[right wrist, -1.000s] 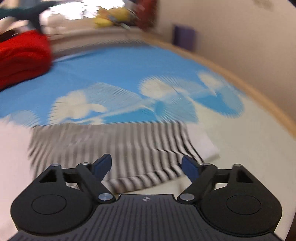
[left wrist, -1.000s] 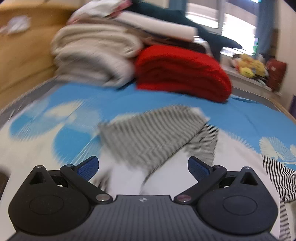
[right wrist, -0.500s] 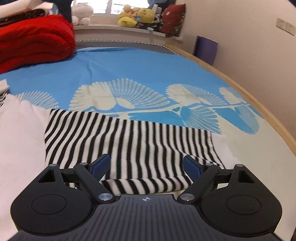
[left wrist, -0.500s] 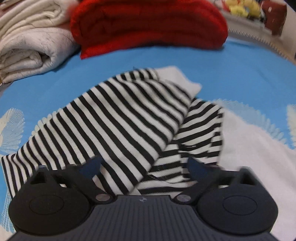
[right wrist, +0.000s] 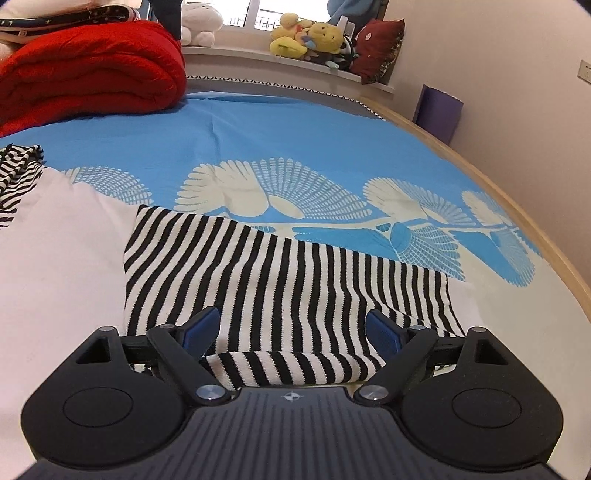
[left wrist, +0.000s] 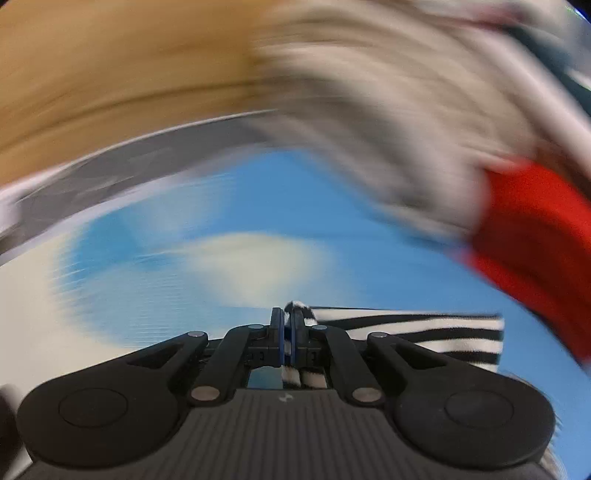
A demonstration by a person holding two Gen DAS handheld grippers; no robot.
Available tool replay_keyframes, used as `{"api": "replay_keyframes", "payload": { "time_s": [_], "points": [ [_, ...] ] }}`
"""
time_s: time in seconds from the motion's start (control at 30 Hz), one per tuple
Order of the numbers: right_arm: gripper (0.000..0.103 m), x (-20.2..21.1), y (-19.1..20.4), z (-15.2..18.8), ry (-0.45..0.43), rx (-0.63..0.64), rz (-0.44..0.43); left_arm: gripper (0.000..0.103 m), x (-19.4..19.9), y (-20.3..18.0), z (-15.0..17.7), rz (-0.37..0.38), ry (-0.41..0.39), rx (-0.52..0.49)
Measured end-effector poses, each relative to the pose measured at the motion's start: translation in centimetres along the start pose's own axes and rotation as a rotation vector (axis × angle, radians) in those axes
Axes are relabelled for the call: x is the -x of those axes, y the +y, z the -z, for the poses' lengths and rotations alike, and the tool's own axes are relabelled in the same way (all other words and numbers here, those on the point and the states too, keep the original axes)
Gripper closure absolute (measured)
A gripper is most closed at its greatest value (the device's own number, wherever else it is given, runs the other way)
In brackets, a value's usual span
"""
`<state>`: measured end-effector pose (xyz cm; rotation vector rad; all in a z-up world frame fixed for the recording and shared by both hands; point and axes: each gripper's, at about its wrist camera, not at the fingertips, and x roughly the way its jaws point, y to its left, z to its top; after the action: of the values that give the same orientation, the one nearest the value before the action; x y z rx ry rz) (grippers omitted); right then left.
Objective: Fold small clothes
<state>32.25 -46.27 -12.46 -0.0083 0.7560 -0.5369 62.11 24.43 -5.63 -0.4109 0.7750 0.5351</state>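
A blue bedsheet printed with cream fan-shaped leaf patterns [right wrist: 295, 140] fills the middle of the right wrist view, edged at right by a curved light wooden bed frame [right wrist: 517, 192]. At upper left sits a folded thick red blanket [right wrist: 88, 70]. Along the top runs a white window ledge [right wrist: 258, 55] holding yellow plush toys [right wrist: 306, 37], a white plush toy [right wrist: 199, 22] and a dark red cushion [right wrist: 376, 50], with daylight in the window behind. A plain beige wall [right wrist: 498, 48] fills the upper right, with a purple flat object [right wrist: 437, 110] leaning against it. The left wrist view is heavily blurred: a tan wooden surface [left wrist: 110, 66] at upper left.
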Motion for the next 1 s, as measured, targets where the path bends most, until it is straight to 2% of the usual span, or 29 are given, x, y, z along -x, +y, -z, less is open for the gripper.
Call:
{"api": "replay_keyframes", "payload": {
  "time_s": [0.07, 0.1, 0.13, 0.2, 0.27, 0.33, 0.5, 0.53, 0.63, 0.7, 0.77, 0.8, 0.87, 0.93, 1.0],
  "points": [
    [0.016, -0.1, 0.2, 0.0, 0.009, 0.002, -0.011, 0.097, -2.5, 7.1, -0.3, -0.068, 0.077, 0.119],
    [0.016, -0.1, 0.4, 0.1, 0.016, 0.008, -0.018, 0.084, -2.9, 9.6, 0.3, -0.094, 0.071, 0.156],
    [0.016, -0.1, 0.7, 0.1, 0.022, 0.018, -0.026, 0.053, -3.1, 11.3, 1.0, -0.112, 0.071, 0.170],
    [0.016, 0.3, 1.1, 0.3, 0.029, 0.045, -0.042, 0.015, -3.3, 12.9, 2.6, -0.117, 0.114, 0.168],
    [0.016, 1.4, 1.4, 0.4, 0.025, 0.071, -0.057, 0.015, -2.4, 13.1, 4.7, -0.060, 0.125, 0.122],
    [0.016, 3.1, 1.1, 0.4, 0.021, 0.071, -0.079, 0.015, -1.0, 12.7, 5.9, 0.010, 0.180, 0.062],
    [0.015, 8.8, -0.9, 1.5, 0.032, -0.027, -0.207, 0.009, 7.1, 9.7, 12.2, 0.273, 0.250, -0.167],
    [0.014, 10.0, -1.4, 2.2, 0.044, -0.052, -0.234, 0.009, 9.0, 9.3, 14.1, 0.331, 0.271, -0.215],
    [0.013, 12.9, -2.6, 5.8, 0.113, -0.152, -0.317, 0.005, 13.1, 8.8, 19.8, 0.433, 0.364, -0.308],
    [0.013, 13.9, -3.0, 8.8, 0.162, -0.215, -0.361, 0.005, 15.4, 8.8, 23.3, 0.480, 0.418, -0.353],
    [0.014, 14.5, -3.0, 11.6, 0.211, -0.270, -0.372, 0.005, 17.6, 9.0, 26.7, 0.488, 0.460, -0.404],
    [0.014, 14.6, -3.0, 12.9, 0.232, -0.292, -0.374, 0.007, 18.6, 9.0, 28.3, 0.487, 0.465, -0.442],
    [0.014, 15.0, -2.8, 14.7, 0.259, -0.297, -0.371, 0.018, 20.6, 8.7, 31.2, 0.456, 0.440, -0.550],
    [0.014, 15.6, -2.7, 15.6, 0.255, -0.271, -0.359, 0.047, 21.5, 8.3, 32.9, 0.446, 0.421, -0.628],
    [0.015, 16.2, -2.8, 15.9, 0.228, -0.244, -0.340, 0.055, 21.5, 7.9, 33.7, 0.462, 0.436, -0.647]
  ]
}}
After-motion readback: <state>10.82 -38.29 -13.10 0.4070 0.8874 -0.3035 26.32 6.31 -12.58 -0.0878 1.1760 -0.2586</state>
